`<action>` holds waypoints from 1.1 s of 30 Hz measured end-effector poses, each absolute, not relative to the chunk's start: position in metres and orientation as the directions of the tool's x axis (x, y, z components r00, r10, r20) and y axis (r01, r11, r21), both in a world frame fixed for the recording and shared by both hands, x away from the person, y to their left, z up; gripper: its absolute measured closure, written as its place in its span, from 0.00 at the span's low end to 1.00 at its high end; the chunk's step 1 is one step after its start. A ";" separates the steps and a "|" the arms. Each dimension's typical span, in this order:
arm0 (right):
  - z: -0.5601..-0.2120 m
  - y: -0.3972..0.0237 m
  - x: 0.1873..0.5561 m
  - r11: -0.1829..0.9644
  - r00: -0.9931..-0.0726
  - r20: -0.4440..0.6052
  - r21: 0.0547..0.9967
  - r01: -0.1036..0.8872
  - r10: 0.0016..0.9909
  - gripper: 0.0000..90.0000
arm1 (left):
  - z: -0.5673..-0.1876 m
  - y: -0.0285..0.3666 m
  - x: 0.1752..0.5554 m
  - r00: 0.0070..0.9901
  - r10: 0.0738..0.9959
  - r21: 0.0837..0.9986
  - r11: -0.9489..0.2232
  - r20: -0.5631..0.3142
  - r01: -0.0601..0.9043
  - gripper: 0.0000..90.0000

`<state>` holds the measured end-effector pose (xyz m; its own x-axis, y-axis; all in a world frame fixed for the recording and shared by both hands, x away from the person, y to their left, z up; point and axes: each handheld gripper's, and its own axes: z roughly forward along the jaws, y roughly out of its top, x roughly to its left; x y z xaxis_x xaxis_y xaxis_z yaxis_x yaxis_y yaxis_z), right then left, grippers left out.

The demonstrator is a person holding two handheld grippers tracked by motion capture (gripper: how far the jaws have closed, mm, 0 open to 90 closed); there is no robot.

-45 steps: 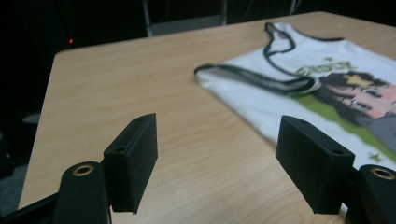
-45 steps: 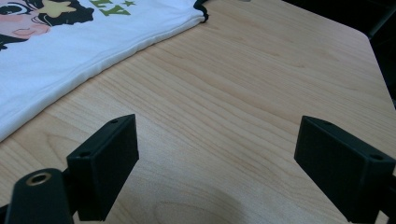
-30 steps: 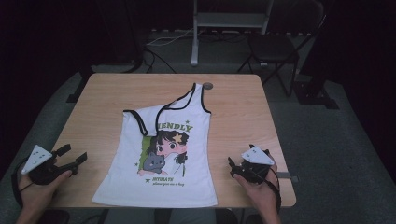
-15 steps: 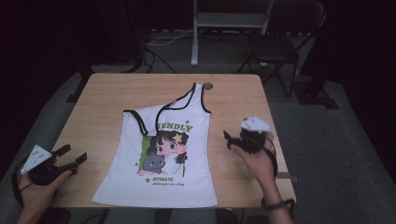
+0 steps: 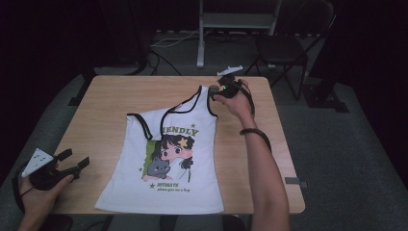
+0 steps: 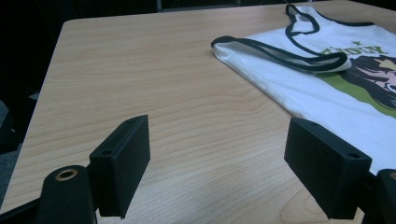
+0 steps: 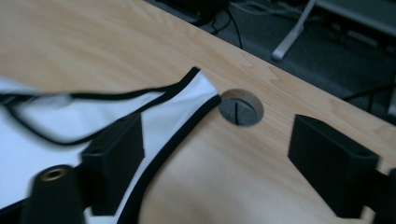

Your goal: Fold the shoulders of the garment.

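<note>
White tank top (image 5: 166, 163) with black trim and a cartoon girl print lies flat on the wooden table (image 5: 110, 103), filling the centre of the high view, its hem toward the lower edge of the frame and its straps toward the top; the left strap is folded over onto the chest, while the right strap (image 5: 204, 94) runs up toward the upper middle of the frame. The right gripper (image 5: 220, 90) sits at that strap's tip in the upper middle, held by the person's outstretched right hand (image 5: 232, 100); its jaws have just been closing a little but stand wide apart and grip nothing. In the right gripper view the strap end (image 7: 187, 100) lies on the wood between the jaws, just beside the round cable hole (image 7: 241, 108) in the tabletop, with the pads clear of the cloth. The left gripper (image 5: 72, 161) rests at the lower left of the high view, well apart from the shirt's edge, in the left hand (image 5: 41, 190); the left gripper view shows its jaws spread wide over bare wood with nothing between them, the tank top (image 6: 327, 79) at upper right
</note>
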<state>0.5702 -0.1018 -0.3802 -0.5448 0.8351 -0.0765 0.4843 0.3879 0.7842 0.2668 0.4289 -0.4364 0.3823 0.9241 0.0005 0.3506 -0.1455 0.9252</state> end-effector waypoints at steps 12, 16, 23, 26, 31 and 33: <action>-0.419 -0.080 0.628 0.318 -0.485 0.032 0.716 0.622 0.874 0.50 | -0.437 0.429 0.267 0.385 0.923 0.927 -0.141 -0.004 0.347 0.25; -0.424 -0.078 0.633 0.315 -0.480 0.035 0.714 0.626 0.877 0.54 | -0.437 0.429 0.267 0.387 0.922 0.927 -0.150 0.005 0.344 0.25; -0.433 -0.068 0.636 0.338 -0.523 0.042 0.717 0.609 0.851 0.69 | -0.437 0.428 0.266 0.388 0.922 0.927 -0.156 0.012 0.342 0.25; -0.433 -0.066 0.636 0.358 -0.539 0.024 0.723 0.591 0.842 0.78 | -0.437 0.428 0.266 0.387 0.922 0.928 -0.154 0.012 0.338 0.25; -0.431 -0.066 0.633 0.361 -0.554 0.022 0.736 0.572 0.833 0.87 | -0.437 0.428 0.266 0.387 0.922 0.928 -0.155 0.014 0.337 0.25; -0.428 -0.067 0.632 0.346 -0.553 0.030 0.751 0.562 0.833 0.87 | -0.437 0.428 0.265 0.387 0.922 0.929 -0.157 0.016 0.335 0.25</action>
